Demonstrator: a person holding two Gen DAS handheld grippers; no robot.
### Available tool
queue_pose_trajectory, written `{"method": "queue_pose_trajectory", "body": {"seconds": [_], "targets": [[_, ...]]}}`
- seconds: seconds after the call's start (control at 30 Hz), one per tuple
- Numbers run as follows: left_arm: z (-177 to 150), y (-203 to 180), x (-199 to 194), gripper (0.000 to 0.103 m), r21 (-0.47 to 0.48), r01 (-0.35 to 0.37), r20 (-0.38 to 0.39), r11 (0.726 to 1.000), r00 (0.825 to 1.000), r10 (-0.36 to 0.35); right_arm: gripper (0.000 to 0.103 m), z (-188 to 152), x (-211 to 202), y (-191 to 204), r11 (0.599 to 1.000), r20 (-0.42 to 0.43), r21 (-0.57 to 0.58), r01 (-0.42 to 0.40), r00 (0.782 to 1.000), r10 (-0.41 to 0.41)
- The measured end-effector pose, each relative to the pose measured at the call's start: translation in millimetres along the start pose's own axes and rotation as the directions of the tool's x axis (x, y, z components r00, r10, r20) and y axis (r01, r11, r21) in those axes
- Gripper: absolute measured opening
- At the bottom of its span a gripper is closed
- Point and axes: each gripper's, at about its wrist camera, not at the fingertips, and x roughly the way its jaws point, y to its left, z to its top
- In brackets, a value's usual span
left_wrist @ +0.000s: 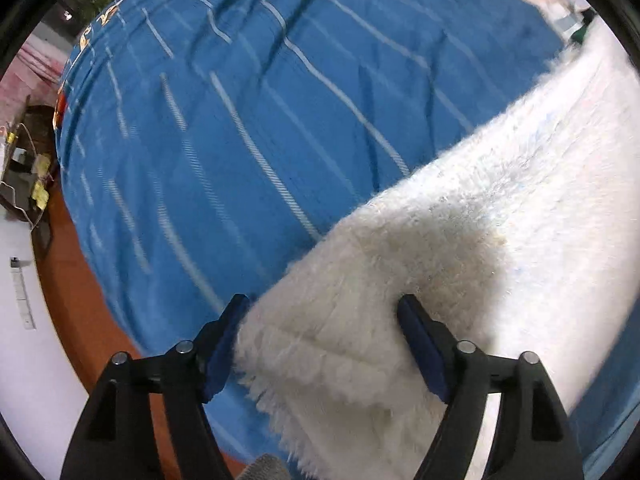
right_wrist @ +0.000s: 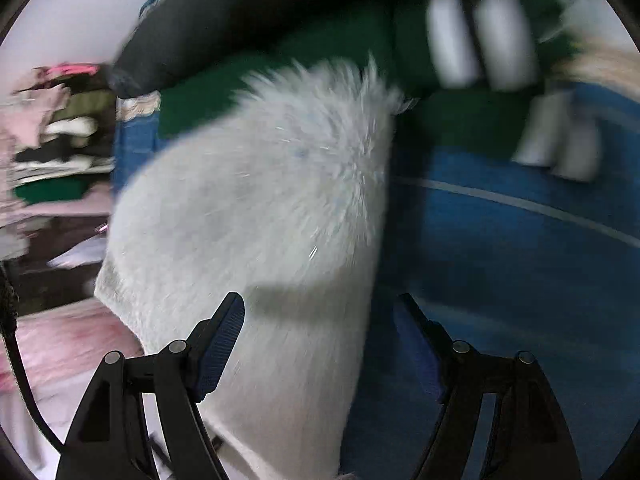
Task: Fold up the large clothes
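Observation:
A large white fluffy garment (left_wrist: 500, 200) lies across a bed with a blue striped sheet (left_wrist: 240, 120). My left gripper (left_wrist: 324, 344) is open, and a folded edge of the garment lies between its spread fingers. In the right wrist view the same white garment (right_wrist: 260, 208) fills the middle, blurred. My right gripper (right_wrist: 320, 344) is open with the garment's edge between its fingers, over the blue sheet (right_wrist: 500, 260).
A green garment with white stripes (right_wrist: 440, 60) and a dark one (right_wrist: 240, 12) lie on the bed beyond. A pile of clothes (right_wrist: 56, 140) sits at the left. An orange floor (left_wrist: 80, 300), a white wall (left_wrist: 24, 360) and clutter (left_wrist: 28, 168) lie left of the bed.

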Motion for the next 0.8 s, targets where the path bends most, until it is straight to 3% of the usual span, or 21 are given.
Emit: {"method": "queue_pose_trajectory", "body": {"seconds": [0.03,0.1,0.13,0.17,0.27,0.33,0.43,0.53,0.67,0.77,0.8], "targets": [[2,0,4,0.084,-0.014,-0.003,-0.004,1.000,1.000,0.003,0.079,6,13,-5,0.996,-0.021,0.013,-0.084,0.996,0.084],[6,4,6,0.087,-0.040,-0.003,-0.001,0.999,1.000,0.003,0.076,12,25,1,0.985,0.020,-0.026,-0.173,0.985,0.173],[8,5,7,0.088,-0.045,-0.001,0.005,0.999,1.000,0.001,0.052,12,31,8,0.980,0.022,-0.057,-0.192,0.981,0.194],[11,5,8,0.088,-0.042,-0.004,0.014,0.999,1.000,0.004,0.037,7,35,13,0.981,0.027,-0.061,-0.186,0.982,0.188],[21,3,7,0.088,-0.017,-0.020,0.035,1.000,0.999,0.020,0.023,-12,18,7,0.976,0.118,0.004,-0.216,0.970,0.214],[33,-1,1,0.088,0.009,-0.038,0.046,0.999,0.998,0.037,0.009,-34,-7,-9,0.966,0.198,0.077,-0.247,0.953,0.228],[47,-3,-18,0.088,0.039,-0.065,0.092,0.997,0.994,0.061,0.008,-91,-62,-56,0.929,0.302,0.216,-0.300,0.925,0.228],[56,3,-48,0.088,0.043,-0.086,0.156,0.995,0.985,0.079,0.008,-182,-125,-110,0.892,0.384,0.343,-0.294,0.911,0.152],[48,7,-73,0.088,0.032,-0.100,0.195,0.994,0.976,0.092,0.008,-295,-169,-163,0.834,0.389,0.509,-0.212,0.921,-0.003],[38,-15,-83,0.088,0.049,-0.093,0.191,0.995,0.978,0.082,0.010,-344,-186,-189,0.801,0.315,0.584,-0.130,0.946,-0.076],[29,-27,-85,0.088,0.065,-0.082,0.184,0.994,0.981,0.069,0.018,-355,-194,-205,0.792,0.263,0.606,-0.077,0.959,-0.108]]}}
